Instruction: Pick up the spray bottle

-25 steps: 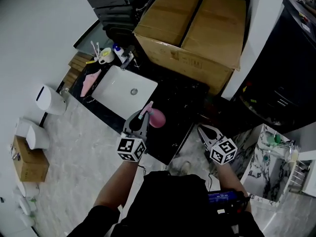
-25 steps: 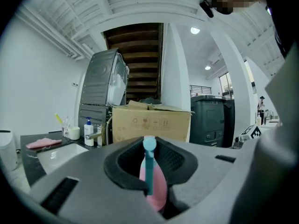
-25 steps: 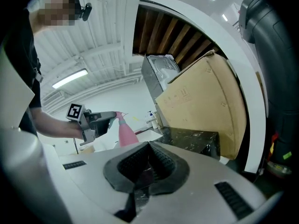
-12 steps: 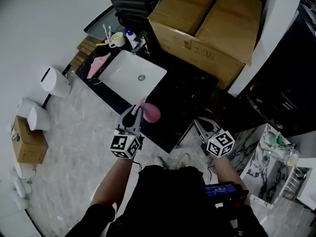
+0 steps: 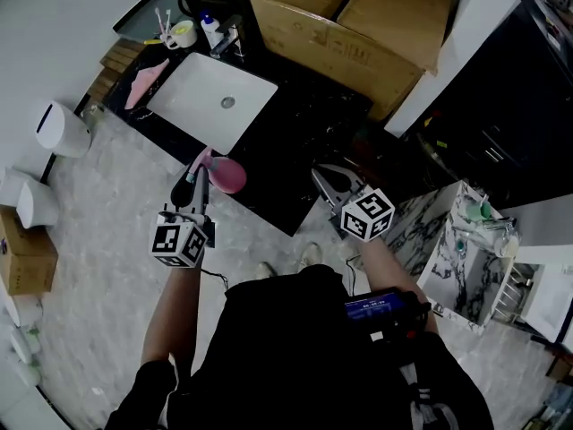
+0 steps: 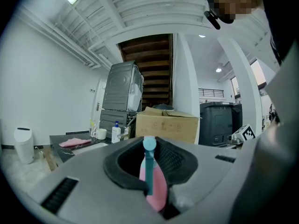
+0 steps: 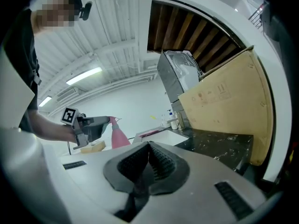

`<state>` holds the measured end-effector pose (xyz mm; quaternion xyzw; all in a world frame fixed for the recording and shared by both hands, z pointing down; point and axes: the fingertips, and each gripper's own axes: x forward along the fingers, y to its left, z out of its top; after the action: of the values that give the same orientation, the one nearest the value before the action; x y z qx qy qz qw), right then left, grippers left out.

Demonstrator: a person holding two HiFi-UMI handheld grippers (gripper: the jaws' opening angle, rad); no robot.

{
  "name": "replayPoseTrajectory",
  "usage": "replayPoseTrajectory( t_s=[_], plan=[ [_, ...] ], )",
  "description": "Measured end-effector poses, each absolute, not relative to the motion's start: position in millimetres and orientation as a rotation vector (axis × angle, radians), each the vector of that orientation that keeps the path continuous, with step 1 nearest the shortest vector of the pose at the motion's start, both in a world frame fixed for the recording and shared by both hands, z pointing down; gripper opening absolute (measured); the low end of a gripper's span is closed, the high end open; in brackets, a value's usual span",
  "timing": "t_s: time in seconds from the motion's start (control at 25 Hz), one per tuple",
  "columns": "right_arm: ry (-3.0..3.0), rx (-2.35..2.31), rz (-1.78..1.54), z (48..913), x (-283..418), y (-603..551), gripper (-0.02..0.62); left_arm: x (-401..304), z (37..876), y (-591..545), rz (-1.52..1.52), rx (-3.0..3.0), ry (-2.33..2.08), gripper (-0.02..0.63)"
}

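The pink spray bottle point(image 5: 226, 176) with a pale blue nozzle hangs in the air just off the black counter's point(image 5: 313, 141) front edge, over the floor. My left gripper point(image 5: 199, 186) is shut on it, and in the left gripper view the bottle point(image 6: 156, 188) stands upright between the dark pads. My right gripper point(image 5: 329, 179) hovers by the counter's front corner, shut, with nothing in it. In the right gripper view its pads point(image 7: 161, 164) meet, and the left gripper point(image 7: 88, 127) with the bottle point(image 7: 119, 136) shows off to the left.
A white sink point(image 5: 215, 101) is set in the counter, with a pink cloth point(image 5: 143, 74), a cup point(image 5: 183, 32) and a pump bottle point(image 5: 212, 32) behind it. A large cardboard box point(image 5: 358, 16) fills the counter's back. A white bin point(image 5: 58, 128) stands left, a marble shelf point(image 5: 457, 249) right.
The left gripper has carried the bottle back from over the counter, past its front edge, to above the floor. The right gripper has drawn back along with it, still shut.
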<state>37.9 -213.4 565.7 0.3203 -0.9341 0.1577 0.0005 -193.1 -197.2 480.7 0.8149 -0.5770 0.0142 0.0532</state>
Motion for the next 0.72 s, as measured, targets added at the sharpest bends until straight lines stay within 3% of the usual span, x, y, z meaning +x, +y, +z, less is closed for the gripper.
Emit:
replayPoseTrajectory(
  t_s=[0.72],
  plan=[
    [-2.962,0.889,0.397,551,-67,-153,0.026,-315,493,-106,0.037,2.443,-1.825,0.066]
  ],
)
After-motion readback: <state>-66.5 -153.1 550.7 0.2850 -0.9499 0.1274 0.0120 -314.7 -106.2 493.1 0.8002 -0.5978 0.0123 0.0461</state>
